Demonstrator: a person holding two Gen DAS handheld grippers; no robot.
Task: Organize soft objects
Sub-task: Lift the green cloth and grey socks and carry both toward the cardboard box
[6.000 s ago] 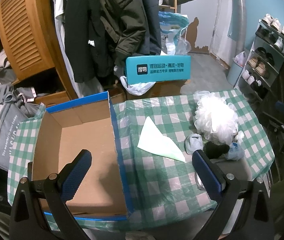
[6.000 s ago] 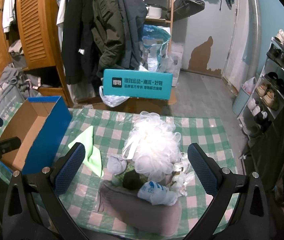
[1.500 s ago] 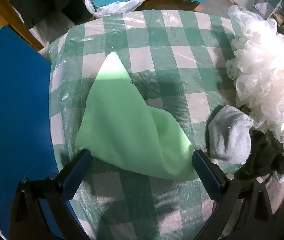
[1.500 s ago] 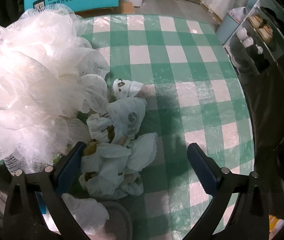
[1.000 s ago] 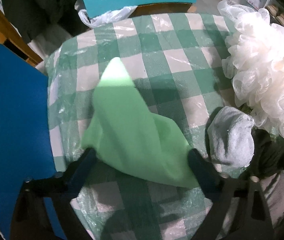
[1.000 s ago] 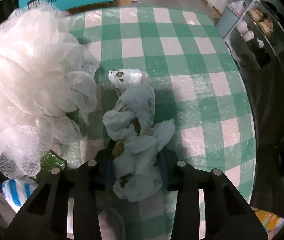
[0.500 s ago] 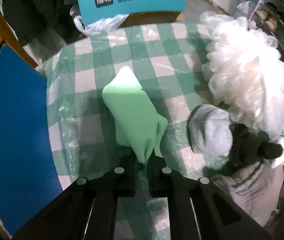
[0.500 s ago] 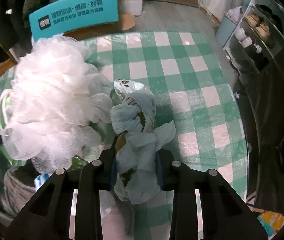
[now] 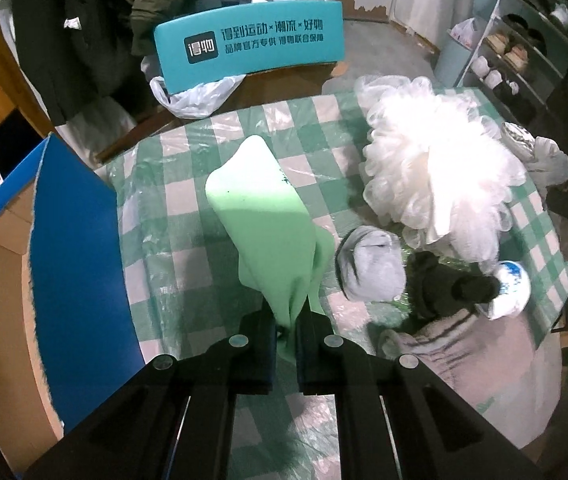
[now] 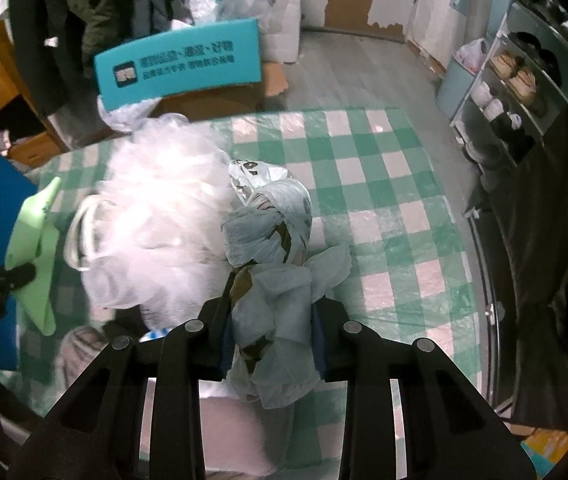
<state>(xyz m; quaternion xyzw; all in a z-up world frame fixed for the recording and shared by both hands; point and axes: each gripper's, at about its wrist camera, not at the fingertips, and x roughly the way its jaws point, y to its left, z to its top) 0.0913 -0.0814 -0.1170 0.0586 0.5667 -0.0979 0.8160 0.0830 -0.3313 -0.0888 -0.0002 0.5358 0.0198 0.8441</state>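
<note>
My left gripper [image 9: 285,326] is shut on a corner of the light green cloth [image 9: 268,216], which hangs lifted above the green-checked table [image 9: 188,216]. The blue-walled cardboard box [image 9: 76,240] stands open just to its left. My right gripper [image 10: 270,328] is shut on a knotted whitish plastic bag [image 10: 272,248], raised off the table [image 10: 387,184]. A white mesh bath pouf [image 9: 435,160] sits between the two grippers; it also shows in the right wrist view [image 10: 156,208]. The green cloth [image 10: 36,240] appears at that view's left edge.
Near the pouf lie a grey rolled sock [image 9: 371,264], a black sock [image 9: 443,284], a blue-and-white bundle [image 9: 511,284] and a grey striped cloth [image 9: 463,356]. A teal sign [image 9: 248,44] and hanging coats stand behind the table. A shoe rack [image 10: 523,76] is at the right.
Both grippers closed, the left on the green cloth and the right on the plastic bag, and both have risen, lifting their loads off the table.
</note>
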